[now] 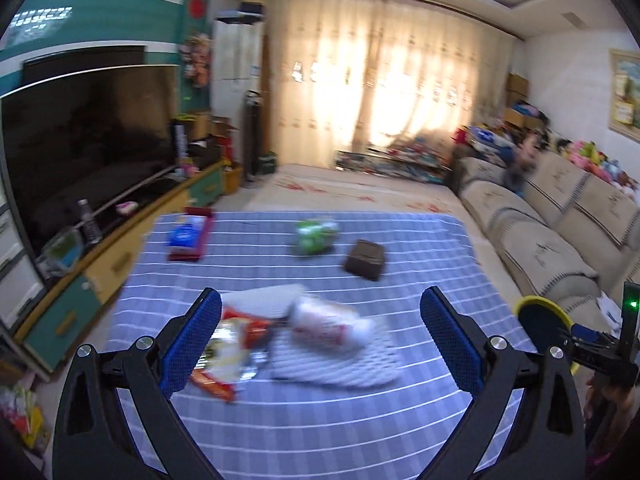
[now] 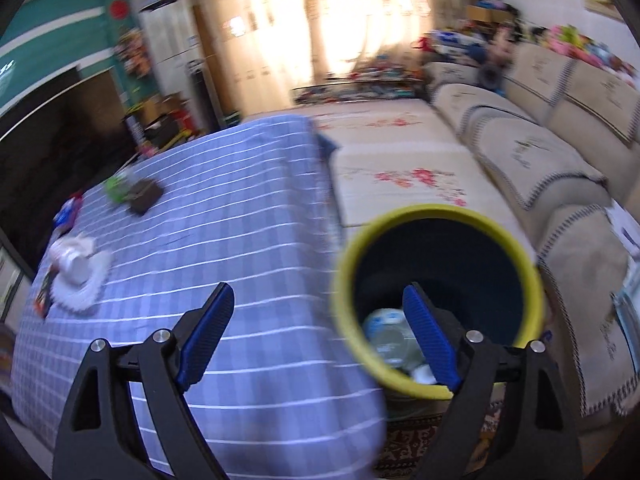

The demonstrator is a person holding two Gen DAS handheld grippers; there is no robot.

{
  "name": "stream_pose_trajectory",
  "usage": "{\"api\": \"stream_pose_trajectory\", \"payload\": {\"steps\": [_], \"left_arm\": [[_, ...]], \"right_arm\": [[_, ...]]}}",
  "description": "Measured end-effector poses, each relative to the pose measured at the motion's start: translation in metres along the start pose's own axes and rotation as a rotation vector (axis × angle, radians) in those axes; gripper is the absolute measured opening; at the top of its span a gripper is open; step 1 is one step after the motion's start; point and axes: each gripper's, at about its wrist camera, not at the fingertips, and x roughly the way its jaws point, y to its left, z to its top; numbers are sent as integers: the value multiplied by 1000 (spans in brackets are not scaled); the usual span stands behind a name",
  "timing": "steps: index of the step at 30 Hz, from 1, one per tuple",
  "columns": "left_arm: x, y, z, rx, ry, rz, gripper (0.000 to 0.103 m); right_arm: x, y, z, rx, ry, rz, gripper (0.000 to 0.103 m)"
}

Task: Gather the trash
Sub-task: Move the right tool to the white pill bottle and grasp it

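On the blue checked tablecloth (image 1: pixel 320 420) lie a white paper cup (image 1: pixel 328 324) on a white foam net (image 1: pixel 340 364), a red and yellow snack wrapper (image 1: pixel 228 352), a green crumpled wrapper (image 1: pixel 316 234) and a brown box (image 1: pixel 366 259). My left gripper (image 1: pixel 320 292) hangs wide open above the cup and wrapper, holding nothing. My right gripper (image 2: pixel 319 288) is open and empty over the table's right edge, one finger in front of the yellow-rimmed dark bin (image 2: pixel 436 216). A clear plastic bottle (image 2: pixel 386 336) and other white trash lie inside. The cup (image 2: pixel 74 260) shows far left.
A blue pack on a red tray (image 1: pixel 186 236) sits at the table's far left. The TV (image 1: pixel 88 140) on its cabinet (image 1: pixel 120 264) runs along the left. A beige sofa (image 1: pixel 552 240) lines the right, with a flowered floor mat (image 2: pixel 400 160) between. The bin (image 1: pixel 540 316) stands by the table's right edge.
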Motion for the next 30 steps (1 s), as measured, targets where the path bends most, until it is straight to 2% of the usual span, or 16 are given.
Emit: {"api": "stream_pose_trajectory", "payload": {"steps": [7, 13, 16, 18, 21, 24, 30], "left_arm": [[-19, 61, -13, -87, -12, 65, 98], [-13, 85, -22, -138, 7, 64, 98], [-8, 89, -27, -139, 15, 77, 98], [-5, 92, -29, -145, 15, 86, 98], [-2, 97, -30, -160, 17, 85, 98], [3, 98, -31, -160, 26, 79, 98], [9, 105, -33, -136, 26, 63, 98]], "right_arm": [[28, 111, 2, -170, 81, 212, 82], [47, 186, 6, -337, 86, 329, 82], [57, 212, 14, -389, 83, 339, 82], [64, 223, 19, -368, 104, 355, 82], [75, 235, 27, -260, 137, 375, 82], [81, 251, 27, -187, 151, 363, 85], [85, 279, 22, -124, 158, 301, 86]]}}
